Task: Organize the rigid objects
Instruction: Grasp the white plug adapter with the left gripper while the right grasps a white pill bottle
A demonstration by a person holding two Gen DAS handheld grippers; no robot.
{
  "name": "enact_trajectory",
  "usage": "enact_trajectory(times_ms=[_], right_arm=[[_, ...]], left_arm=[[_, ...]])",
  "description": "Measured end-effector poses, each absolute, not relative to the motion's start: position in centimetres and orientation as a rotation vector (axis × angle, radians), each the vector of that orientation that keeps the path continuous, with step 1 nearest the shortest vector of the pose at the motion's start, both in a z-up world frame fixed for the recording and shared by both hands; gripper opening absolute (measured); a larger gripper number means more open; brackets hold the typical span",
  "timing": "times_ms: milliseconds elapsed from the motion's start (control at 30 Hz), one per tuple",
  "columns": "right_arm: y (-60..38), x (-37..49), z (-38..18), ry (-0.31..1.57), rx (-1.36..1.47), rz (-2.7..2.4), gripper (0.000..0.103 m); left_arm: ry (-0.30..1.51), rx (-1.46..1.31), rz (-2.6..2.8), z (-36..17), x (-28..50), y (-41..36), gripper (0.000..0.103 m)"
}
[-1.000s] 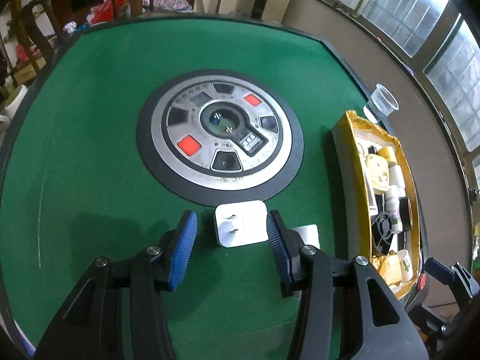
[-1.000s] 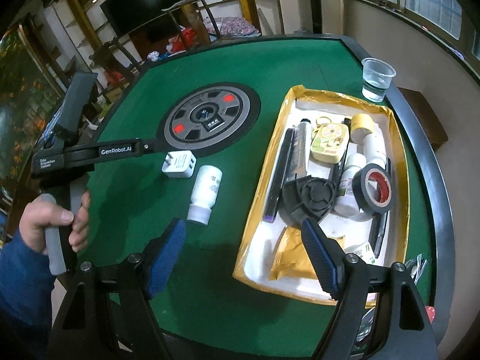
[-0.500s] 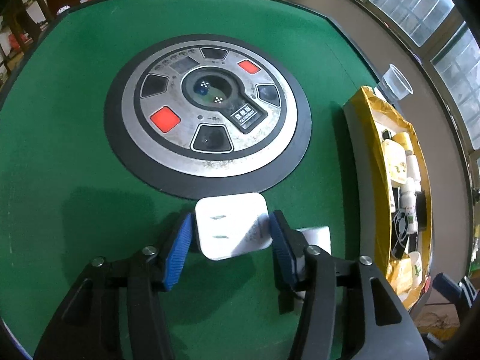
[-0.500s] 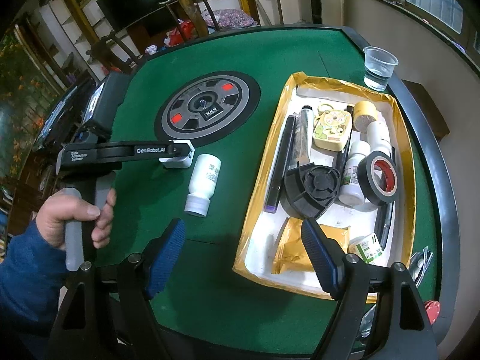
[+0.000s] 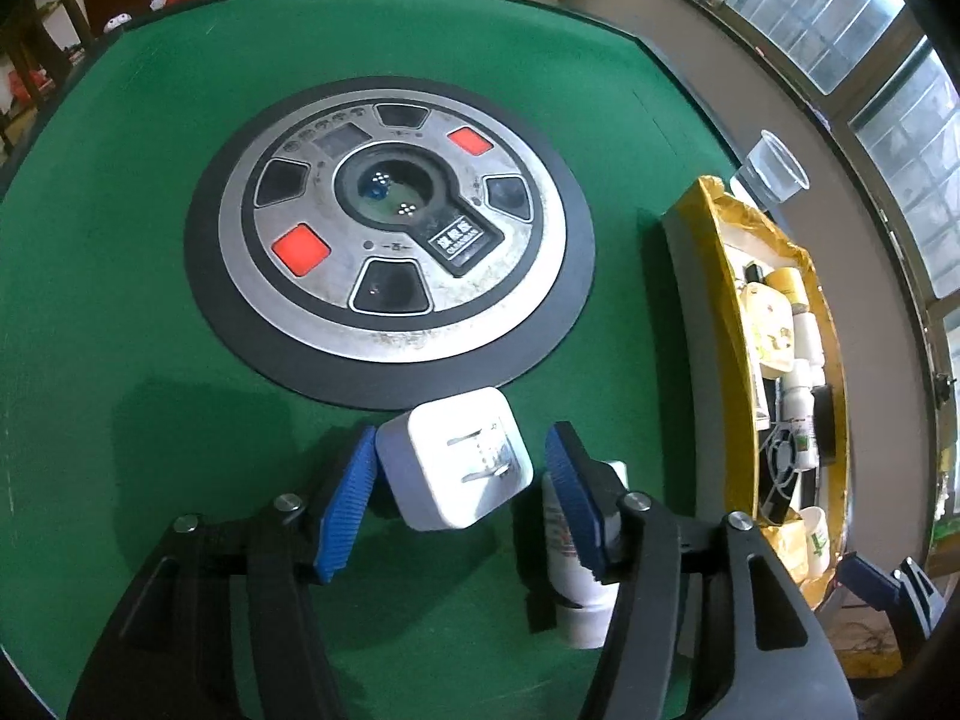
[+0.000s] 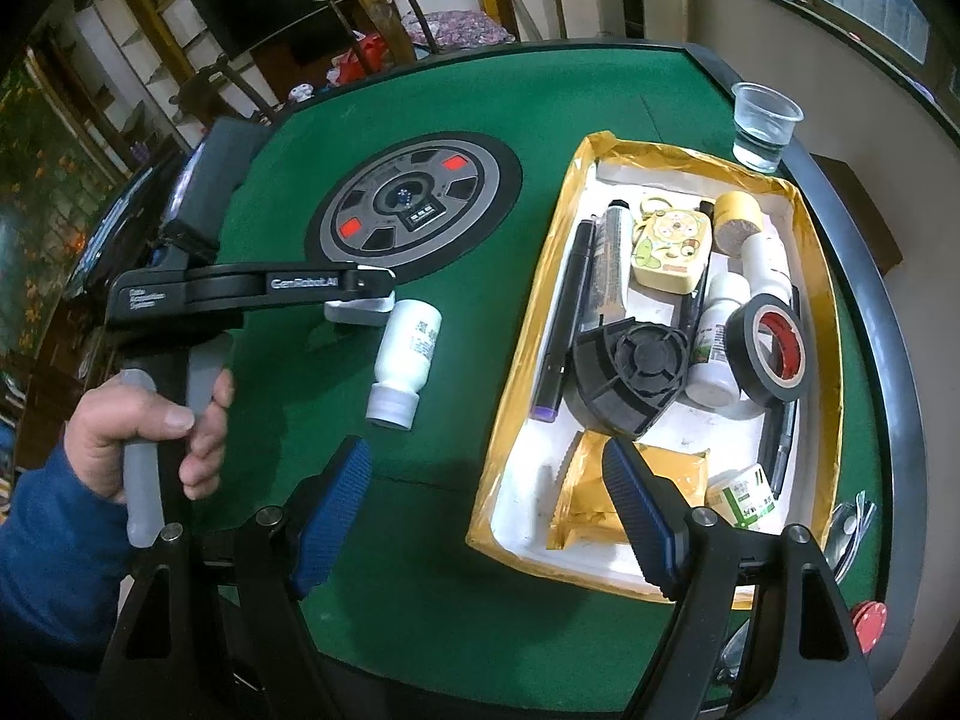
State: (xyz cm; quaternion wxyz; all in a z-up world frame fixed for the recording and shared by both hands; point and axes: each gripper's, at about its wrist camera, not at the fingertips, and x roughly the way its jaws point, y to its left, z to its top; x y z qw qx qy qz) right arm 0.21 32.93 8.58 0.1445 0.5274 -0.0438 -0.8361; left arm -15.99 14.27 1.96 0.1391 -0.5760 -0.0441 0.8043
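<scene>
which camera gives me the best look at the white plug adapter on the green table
The left wrist view. There the white plug adapter sits close up and tilted between the left gripper's open jaws, which have just been opening, prong slots visible. In the right wrist view the adapter is small and mostly hidden under that gripper.

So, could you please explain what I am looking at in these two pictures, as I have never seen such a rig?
There is no robot: a person holds a two-finger gripper in each hand, each with a fisheye camera looking along its blue-padded fingers. One picture is from the left gripper, the other from the right gripper. On the green table are a white plug adapter and a white bottle, beside a yellow-edged tray of small items. The left jaws have just been opening; the adapter sits between them, unclamped. The right jaws are open, holding nothing.
</scene>
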Motion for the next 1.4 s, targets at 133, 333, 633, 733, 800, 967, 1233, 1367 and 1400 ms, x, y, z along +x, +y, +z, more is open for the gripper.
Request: enact_trajectory(times_ms=[133,333,633,733,800,967,1233,1367,1400], right_arm=[[32.8,0.2,8.7,-0.12,1.511,-2.41,0.075],[32.7,0.3,8.4,-0.127,1.52,-2.402,0.075],[31.4,0.4,8.6,-0.107,1.503,-2.383,0.075],[30.1,0.2,8.8,-0.085,1.488,-2.367,0.075],[28.9,-0.2,8.9,-0.078,1.479,-2.345,0.075],[26.6,-2.4,7.4,-0.118,1.524,-2.299,0.075],[23.8,-6.1,3.8,-0.108,1.65,-2.302,0.074],[23.3,-6.8,2.4,-0.097,1.705,-2.319,0.072],[23.2,-6.9,2.1,-0.09,1.717,-2.323,0.071]], left_arm=[[-0.13,-1.704,2.313,1.0,-16.2,13.9,0.058],[-0.094,-1.691,2.34,0.7,-16.1,14.1,0.058],[-0.031,-1.662,2.388,1.0,-13.1,12.1,0.054],[-0.002,-1.656,2.405,1.1,-10.9,10.9,0.054],[0.005,-1.655,2.413,1.3,-9.6,9.7,0.054],[0.002,-1.652,2.444,1.8,-6.9,7.8,0.054],[0.013,-1.63,2.499,2.5,-5.2,5.7,0.054],[0.042,-1.606,2.532,3.1,-4.4,4.5,0.054],[0.055,-1.601,2.535,3.2,-4.2,4.3,0.054]])
